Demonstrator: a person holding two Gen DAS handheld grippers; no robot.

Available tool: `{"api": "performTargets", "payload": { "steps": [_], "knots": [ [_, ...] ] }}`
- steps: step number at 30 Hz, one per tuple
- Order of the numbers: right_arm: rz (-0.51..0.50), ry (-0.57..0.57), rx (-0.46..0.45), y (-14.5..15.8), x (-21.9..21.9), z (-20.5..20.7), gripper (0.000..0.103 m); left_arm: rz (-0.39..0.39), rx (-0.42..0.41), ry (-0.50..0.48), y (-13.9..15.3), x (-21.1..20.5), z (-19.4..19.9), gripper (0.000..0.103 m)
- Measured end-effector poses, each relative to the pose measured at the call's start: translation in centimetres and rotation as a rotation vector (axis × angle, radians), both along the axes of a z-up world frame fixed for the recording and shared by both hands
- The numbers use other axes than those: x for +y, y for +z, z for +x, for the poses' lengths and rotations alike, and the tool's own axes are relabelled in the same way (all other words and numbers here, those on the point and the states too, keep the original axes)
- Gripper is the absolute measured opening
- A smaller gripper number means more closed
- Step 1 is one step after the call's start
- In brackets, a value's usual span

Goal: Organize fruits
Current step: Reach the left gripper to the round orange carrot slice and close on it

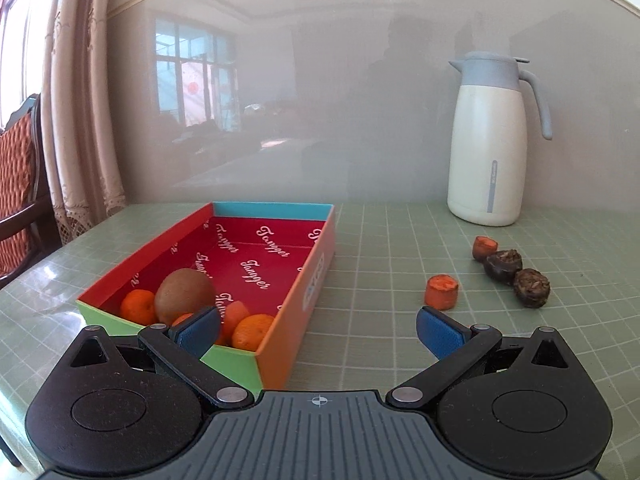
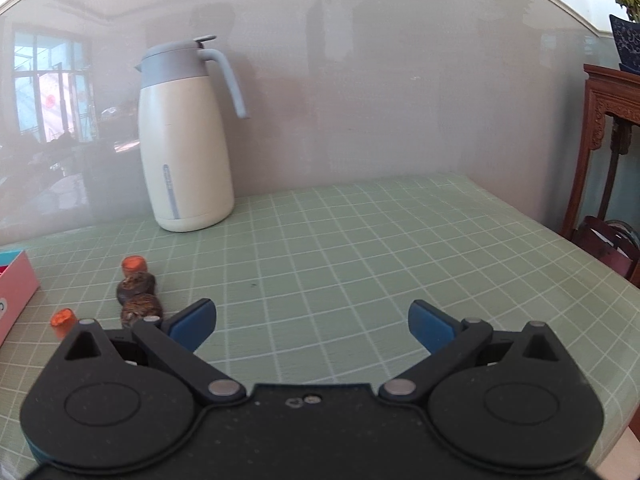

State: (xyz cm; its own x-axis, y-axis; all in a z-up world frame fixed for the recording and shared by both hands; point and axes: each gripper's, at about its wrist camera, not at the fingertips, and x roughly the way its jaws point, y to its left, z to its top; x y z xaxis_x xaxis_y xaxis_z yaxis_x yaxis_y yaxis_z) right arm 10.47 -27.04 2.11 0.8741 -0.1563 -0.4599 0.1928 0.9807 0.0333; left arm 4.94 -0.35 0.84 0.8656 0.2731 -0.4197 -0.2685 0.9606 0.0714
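A shallow colourful box [image 1: 316, 276] with a red lining sits on the table at the left. It holds a brown kiwi [image 1: 182, 294] and several small oranges [image 1: 254, 330] at its near end. My left gripper [image 1: 320, 330] is open and empty, its left finger over the box's near corner. To the right of the box lie two orange carrot pieces [image 1: 441, 290] and two dark brown round fruits [image 1: 532, 287]. In the right wrist view they lie at the left [image 2: 136, 284]. My right gripper [image 2: 312, 322] is open and empty above bare table.
A tall cream and grey thermos jug [image 1: 490, 140] stands at the back by the glossy wall, also in the right wrist view [image 2: 186, 140]. The table has a green checked cloth [image 2: 360, 240]. A wooden chair [image 1: 18, 184] stands left, a carved wooden stand [image 2: 608, 152] right.
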Motion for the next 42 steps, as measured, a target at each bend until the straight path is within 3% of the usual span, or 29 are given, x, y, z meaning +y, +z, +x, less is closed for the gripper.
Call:
{"api": "performTargets", "payload": {
  "steps": [11, 17, 25, 29, 38, 40, 42],
  "knots": [
    [0.007, -0.041, -0.013, -0.2, -2.0, -0.7, 0.103, 0.024, 0.025, -0.022, -0.6, -1.8, 1.6, 0.103],
    [0.004, -0.058, -0.009, -0.2, -2.5, -0.8, 0.103, 0.028, 0.0, -0.039, -0.3, -2.1, 1.7, 0.103],
    [0.013, -0.049, -0.016, 0.0, -2.3, -0.8, 0.103, 0.121, -0.018, -0.174, 0.2, -4.6, 2.3, 0.103],
    [0.009, -0.037, -0.013, 0.0, -1.9, -0.6, 0.103, 0.091, 0.021, -0.215, -0.1, -5.2, 4.0, 0.103],
    [0.023, -0.029, -0.014, 0.1, -1.7, -0.3, 0.103, 0.021, 0.086, -0.202, -0.9, -5.1, 8.1, 0.102],
    [0.025, -0.023, -0.016, 0.1, -1.5, -0.2, 0.103, 0.001, 0.1, -0.21, -1.2, -5.0, 9.0, 0.097],
    [0.026, -0.016, -0.019, 0.2, -1.4, -0.2, 0.103, -0.015, 0.127, -0.23, -1.5, -5.1, 10.0, 0.083]
  ]
}}
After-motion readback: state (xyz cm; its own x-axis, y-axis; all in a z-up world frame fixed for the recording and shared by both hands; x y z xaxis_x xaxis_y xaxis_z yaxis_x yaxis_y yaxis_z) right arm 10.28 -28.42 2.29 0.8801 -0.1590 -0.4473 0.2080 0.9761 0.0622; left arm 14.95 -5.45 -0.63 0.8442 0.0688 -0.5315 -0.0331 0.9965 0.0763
